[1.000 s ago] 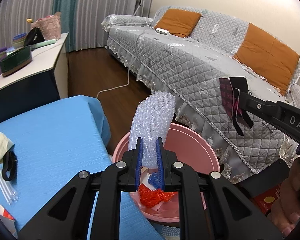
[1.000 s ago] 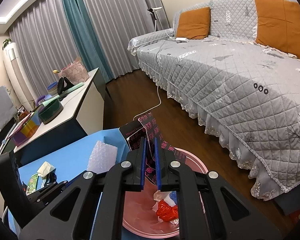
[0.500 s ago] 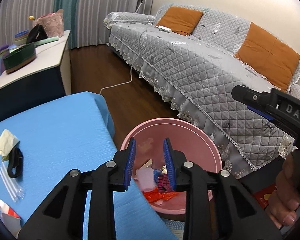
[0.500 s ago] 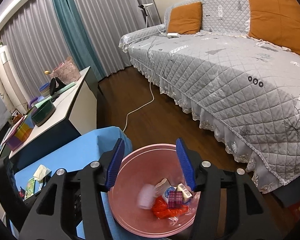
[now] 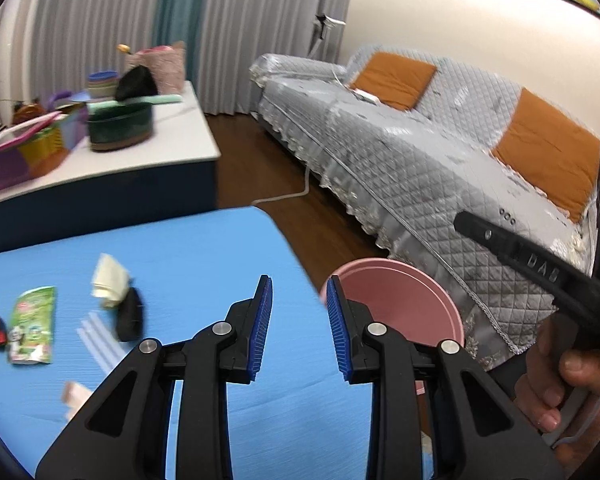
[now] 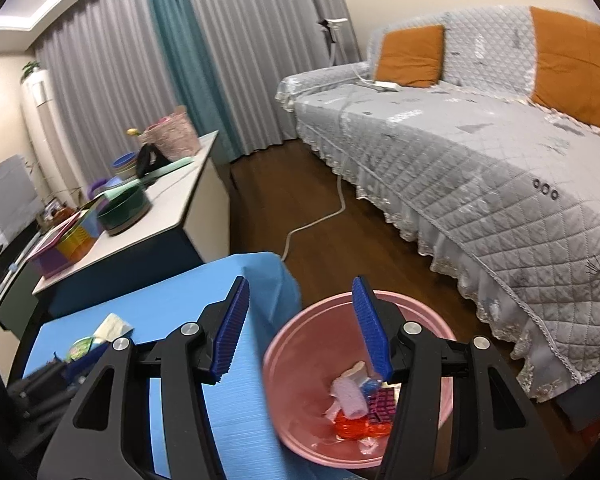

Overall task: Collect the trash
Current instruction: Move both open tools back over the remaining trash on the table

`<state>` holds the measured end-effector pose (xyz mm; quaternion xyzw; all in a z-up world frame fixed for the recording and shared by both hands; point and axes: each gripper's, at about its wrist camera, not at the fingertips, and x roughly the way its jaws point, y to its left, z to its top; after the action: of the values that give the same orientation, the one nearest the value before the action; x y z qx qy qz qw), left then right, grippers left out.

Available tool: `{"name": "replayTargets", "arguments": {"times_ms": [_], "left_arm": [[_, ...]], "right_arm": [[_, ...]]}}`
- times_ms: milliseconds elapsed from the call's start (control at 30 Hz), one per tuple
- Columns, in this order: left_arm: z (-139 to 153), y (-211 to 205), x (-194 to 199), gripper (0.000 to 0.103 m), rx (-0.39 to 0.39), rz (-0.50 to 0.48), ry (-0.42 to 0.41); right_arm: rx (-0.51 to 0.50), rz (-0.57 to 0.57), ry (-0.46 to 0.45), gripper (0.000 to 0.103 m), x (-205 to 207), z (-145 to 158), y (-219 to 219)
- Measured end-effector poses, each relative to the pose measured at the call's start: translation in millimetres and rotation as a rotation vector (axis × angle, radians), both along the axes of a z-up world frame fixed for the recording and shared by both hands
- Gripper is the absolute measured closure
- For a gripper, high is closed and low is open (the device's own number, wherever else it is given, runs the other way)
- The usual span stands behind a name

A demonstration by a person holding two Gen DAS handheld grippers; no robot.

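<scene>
Living-room setting. Dark wood floor with a white cable trailing across it. Far wall fully covered by grey pleated curtains with one teal panel; walls are cream, lit evenly from a bright ceiling cove. Long sofa on the right under a grey quilted cover with a lace hem, orange cushions against its back. A white lamp or clip stand stands at the sofa's far end, too small to tell which. Low white-topped cabinet on the left, dark blue sides, cluttered with bowls and baskets. Tall white unit in the left corner, a plant on top.
</scene>
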<state>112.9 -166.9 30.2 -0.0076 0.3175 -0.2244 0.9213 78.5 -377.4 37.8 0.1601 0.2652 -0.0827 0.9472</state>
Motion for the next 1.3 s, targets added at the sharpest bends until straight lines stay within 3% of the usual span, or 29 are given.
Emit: {"name": "replayTargets", "arguments": {"times_ms": [167, 367, 733, 933, 1233, 1300], "left_arm": [[13.6, 47.2, 0.6, 0.075, -0.007, 0.065, -0.030], [18.3, 108.8, 7.5, 0.075, -0.021, 0.168, -0.044], [-14.7, 219.4, 20.0, 0.075, -0.048, 0.434, -0.009], [-33.6, 243.6, 27.5, 0.075, -0.009, 0.519, 0.004], [-63.5, 274.0, 48.5, 0.074, -0.012, 0.630, 0.075], [-69.2, 279.0, 50.8, 0.068, -0.016, 0.658, 0.094]], "right_arm": [[-0.002, 0.059, -0.021, 0.052, 3.3, 3.8, 32.4], [-0.012, 0.150, -0.043, 0.065, 12.2, 4.9, 80.1], [-0.018, 0.332, -0.019, 0.069, 45.7, -18.5, 166.3], [-0.019, 0.393, 0.024, 0.069, 68.8, -42.1, 203.7], [-0.018, 0.460, 0.114, 0.066, 100.1, -81.3, 241.7], [-0.026, 0.478, 0.142, 0.061, 106.7, -88.8, 247.3]]}}
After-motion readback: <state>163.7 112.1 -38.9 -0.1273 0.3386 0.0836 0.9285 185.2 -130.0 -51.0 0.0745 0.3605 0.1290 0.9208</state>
